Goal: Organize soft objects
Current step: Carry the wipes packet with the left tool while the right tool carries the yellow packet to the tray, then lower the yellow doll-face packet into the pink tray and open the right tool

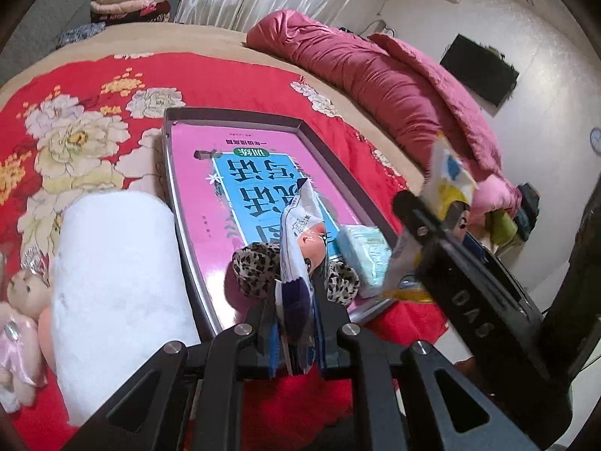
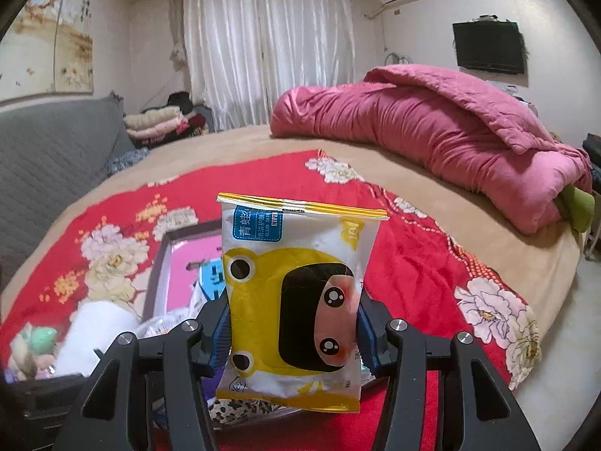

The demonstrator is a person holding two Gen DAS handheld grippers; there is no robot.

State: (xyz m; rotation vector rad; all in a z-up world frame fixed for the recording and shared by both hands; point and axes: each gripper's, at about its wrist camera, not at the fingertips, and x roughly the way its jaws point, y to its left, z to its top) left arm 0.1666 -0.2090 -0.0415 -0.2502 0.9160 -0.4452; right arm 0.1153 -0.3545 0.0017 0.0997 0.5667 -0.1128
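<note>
My left gripper (image 1: 295, 323) is shut on a white and blue wipes packet (image 1: 300, 240), held upright over the near end of a dark tray (image 1: 176, 203) with a pink book as its floor. A leopard-print scrunchie (image 1: 259, 267) and a light blue tissue pack (image 1: 366, 255) lie in the tray. My right gripper (image 2: 295, 323) is shut on a yellow frog wipes pack (image 2: 296, 300), held upright above the tray's near right corner; it also shows in the left wrist view (image 1: 447, 184). A white rolled towel (image 1: 112, 285) lies left of the tray.
A small doll (image 1: 18, 312) lies left of the towel on the red floral blanket (image 1: 94, 86). A pink quilt (image 2: 432, 131) is bunched at the far right of the bed. Folded clothes (image 2: 161, 120) are stacked at the back by a grey sofa (image 2: 49, 158).
</note>
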